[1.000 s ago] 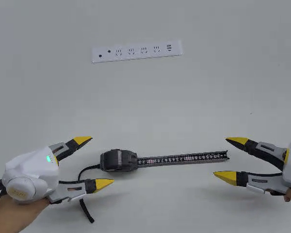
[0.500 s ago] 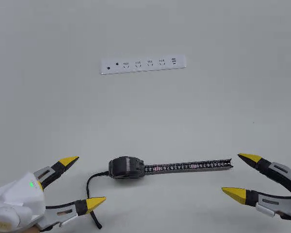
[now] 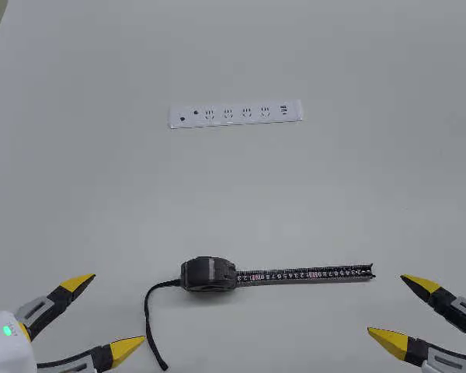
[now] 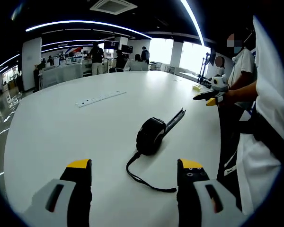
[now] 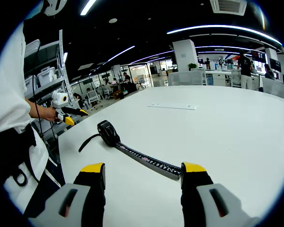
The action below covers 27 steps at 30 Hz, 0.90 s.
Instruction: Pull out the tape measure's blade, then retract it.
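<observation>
A black tape measure (image 3: 207,274) lies on the white table with its blade (image 3: 307,273) pulled out to the right, flat on the surface. Its black wrist strap (image 3: 151,315) curls off to the left. My left gripper (image 3: 101,315) is open at the bottom left, short of the case and apart from it. My right gripper (image 3: 404,309) is open at the bottom right, just beyond the blade's tip, holding nothing. The case (image 4: 150,135) sits ahead of the left jaws (image 4: 133,169). The blade's end (image 5: 165,169) lies between the right gripper's open jaws (image 5: 143,171), with the case (image 5: 107,131) farther off.
A white power strip (image 3: 235,113) lies flat at the far middle of the table. The table (image 3: 357,179) is wide and white. A person's white-clothed body (image 4: 267,94) stands close at the table's edge. People and desks fill the distant room.
Both grippers have drawn back toward the near edge, away from the tape measure, still open. The tape measure and its extended blade lie unmoved; the head camera has shifted.
</observation>
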Each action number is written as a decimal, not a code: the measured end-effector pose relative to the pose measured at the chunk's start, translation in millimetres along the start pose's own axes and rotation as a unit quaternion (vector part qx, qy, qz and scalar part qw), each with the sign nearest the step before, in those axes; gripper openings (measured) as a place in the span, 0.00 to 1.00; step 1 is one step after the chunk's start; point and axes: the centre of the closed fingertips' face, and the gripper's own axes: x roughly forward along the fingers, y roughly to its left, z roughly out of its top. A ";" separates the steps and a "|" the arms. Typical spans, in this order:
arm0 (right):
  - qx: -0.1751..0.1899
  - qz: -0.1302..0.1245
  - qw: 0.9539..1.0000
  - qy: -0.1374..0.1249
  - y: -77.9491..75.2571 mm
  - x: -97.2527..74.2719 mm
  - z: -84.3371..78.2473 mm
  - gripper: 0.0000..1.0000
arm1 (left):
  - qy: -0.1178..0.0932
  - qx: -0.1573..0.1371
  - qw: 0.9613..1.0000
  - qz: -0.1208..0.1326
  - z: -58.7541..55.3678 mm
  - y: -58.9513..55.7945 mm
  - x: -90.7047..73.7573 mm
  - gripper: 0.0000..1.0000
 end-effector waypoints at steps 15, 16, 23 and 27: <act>0.017 -0.028 0.999 0.010 15.2 -14.0 -9.2 0.71 | -0.007 -0.028 0.999 0.023 -11.4 -14.8 -16.8 0.74; 0.017 -0.028 0.999 0.011 16.1 -14.7 -9.9 0.71 | -0.007 -0.028 0.999 0.023 -12.0 -15.4 -16.4 0.74; 0.021 -0.027 0.999 0.013 18.1 -16.3 -13.6 0.71 | -0.008 -0.027 0.999 0.017 -10.1 -19.4 -13.5 0.75; 0.020 -0.027 0.999 0.013 17.9 -16.1 -13.0 0.71 | -0.007 -0.024 1.000 0.017 -10.1 -19.3 -13.4 0.74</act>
